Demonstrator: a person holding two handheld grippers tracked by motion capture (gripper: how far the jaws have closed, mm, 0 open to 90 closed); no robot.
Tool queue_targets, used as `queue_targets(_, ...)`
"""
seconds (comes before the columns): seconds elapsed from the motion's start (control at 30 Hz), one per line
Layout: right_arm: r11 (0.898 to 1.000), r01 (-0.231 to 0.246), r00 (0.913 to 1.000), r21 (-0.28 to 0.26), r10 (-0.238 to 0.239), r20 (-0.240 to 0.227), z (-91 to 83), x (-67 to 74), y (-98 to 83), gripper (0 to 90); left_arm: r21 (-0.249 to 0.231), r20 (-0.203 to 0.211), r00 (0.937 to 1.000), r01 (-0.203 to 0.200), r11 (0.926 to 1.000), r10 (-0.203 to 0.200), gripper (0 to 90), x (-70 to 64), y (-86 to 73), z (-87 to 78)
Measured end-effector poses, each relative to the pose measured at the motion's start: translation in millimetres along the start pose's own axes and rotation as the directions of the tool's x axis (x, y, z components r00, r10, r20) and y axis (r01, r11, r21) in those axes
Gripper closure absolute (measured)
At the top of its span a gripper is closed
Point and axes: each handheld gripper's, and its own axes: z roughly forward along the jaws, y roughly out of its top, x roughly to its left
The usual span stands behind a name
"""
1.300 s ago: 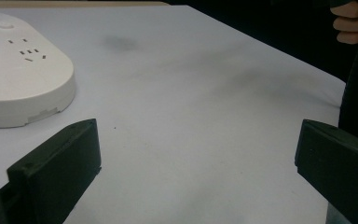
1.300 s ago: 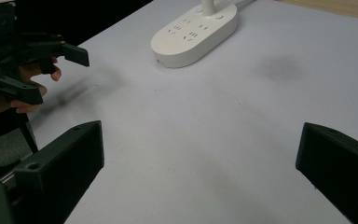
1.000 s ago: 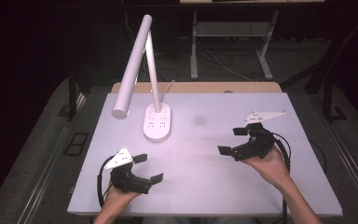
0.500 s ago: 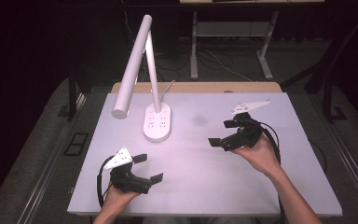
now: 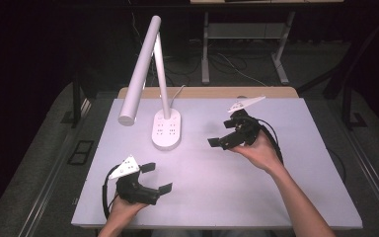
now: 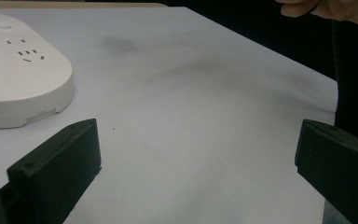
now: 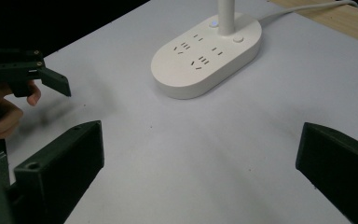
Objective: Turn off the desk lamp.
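Dark room w/ cables and desk legs behind; white matte table (image 5: pixel 276 197) on grey floor. One desk lamp (image 5: pixel 167 129): smooth white plastic, oval base w/ sockets, slim tube arm, at table's far-left centre. Two black grippers: left gripper (image 5: pixel 155 177) near front edge, right gripper (image 5: pixel 220 133) just right of lamp base, both wide open, holding nothing.

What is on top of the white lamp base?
The lamp base carries socket slots, two small buttons and the lamp post rising from it. The spot under the post is covered. The cable leaves its far end.
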Motion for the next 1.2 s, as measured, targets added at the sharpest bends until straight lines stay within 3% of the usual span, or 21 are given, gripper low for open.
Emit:
queue_targets(0.8,0.999,-0.019,0.9998,-0.028,0.019,-0.004,39.5,-21.1,39.4,0.9,0.001,-0.002,1.0,-0.006,1.0,0.006,0.0,3.3,0.8,-1.4)
queue_targets(0.97,0.998,-0.054,0.9986,-0.031,0.054,-0.002,51.5,-27.5,48.8,0.9,-0.001,-0.003,1.0,-0.007,1.0,0.007,0.0,3.7,0.9,-2.4)
queue_targets(1.2,0.997,-0.065,0.9979,-0.045,0.065,0.0,62.9,-31.2,59.7,0.9,-0.005,-0.001,1.0,-0.004,1.0,0.004,0.0,3.6,1.2,-3.4)
